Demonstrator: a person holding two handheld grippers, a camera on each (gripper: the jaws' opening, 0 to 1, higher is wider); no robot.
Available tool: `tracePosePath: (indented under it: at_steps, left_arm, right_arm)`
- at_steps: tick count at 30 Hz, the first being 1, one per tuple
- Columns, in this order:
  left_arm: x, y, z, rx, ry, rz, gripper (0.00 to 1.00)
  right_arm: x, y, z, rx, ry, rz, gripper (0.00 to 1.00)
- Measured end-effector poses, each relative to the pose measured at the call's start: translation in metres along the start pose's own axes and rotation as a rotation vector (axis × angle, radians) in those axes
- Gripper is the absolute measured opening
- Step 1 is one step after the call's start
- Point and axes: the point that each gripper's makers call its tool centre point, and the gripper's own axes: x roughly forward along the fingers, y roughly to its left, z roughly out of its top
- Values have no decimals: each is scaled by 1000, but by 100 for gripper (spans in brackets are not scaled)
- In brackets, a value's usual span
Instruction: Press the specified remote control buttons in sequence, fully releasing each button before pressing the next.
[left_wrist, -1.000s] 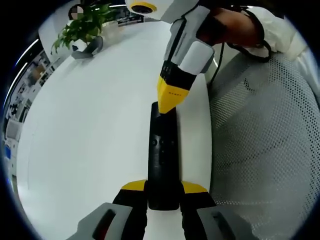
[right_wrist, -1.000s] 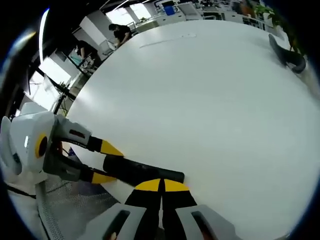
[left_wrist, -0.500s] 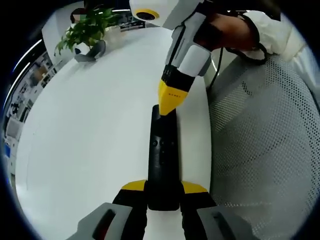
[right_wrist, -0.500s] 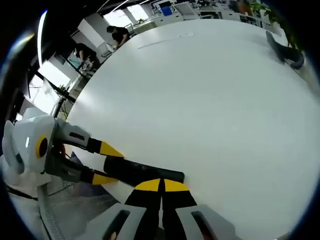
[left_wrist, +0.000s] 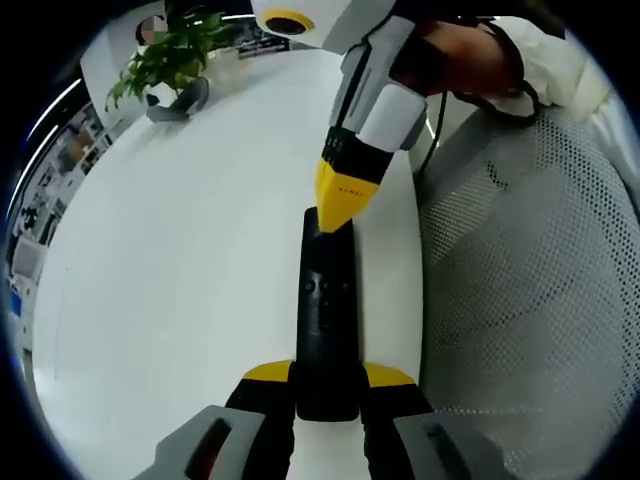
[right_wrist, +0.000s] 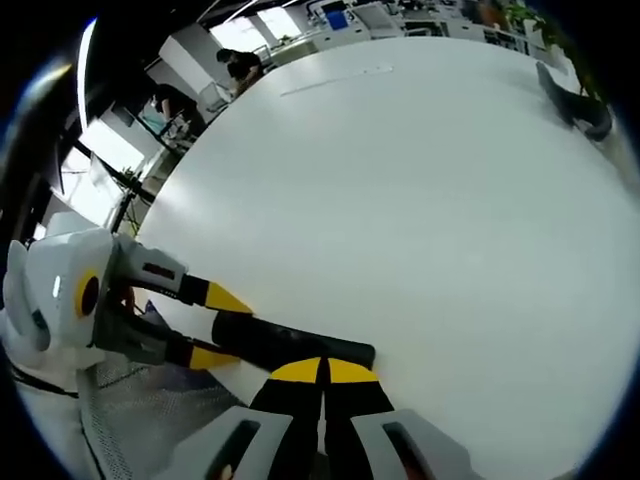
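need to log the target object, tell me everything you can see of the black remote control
The long, slim black remote control looks like matte plastic, with a few small buttons near its middle. It lies flat on the white table, close to the table's edge beside a grey mesh chair. The left gripper clamps its near end between yellow-tipped jaws. The right gripper, jaws shut to a yellow point, rests on its far end. In the right gripper view the remote control lies between both grippers.

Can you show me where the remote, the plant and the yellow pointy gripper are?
remote (left_wrist: 325, 320): left gripper view, buttoned top face.
plant (left_wrist: 165, 62): left gripper view, green leaves.
right hand-held gripper (left_wrist: 343, 200): left gripper view, closed yellow tips on the remote's far end.
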Motion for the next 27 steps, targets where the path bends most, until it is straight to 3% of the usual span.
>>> tracePosePath:
  at_steps: [14, 18, 27]
  left_arm:
    - [4, -9, 9, 12, -11, -10, 23]
    - [3, -8, 8, 5, -26, -15, 24]
    - [3, -9, 9, 2, -74, -17, 24]
  right_arm:
    - [-2, 0, -3, 4, 8, -2, 0]
    - [-2, -2, -9, 35, 35, -2, 0]
    - [-1, -4, -10, 110, 21, 35, 0]
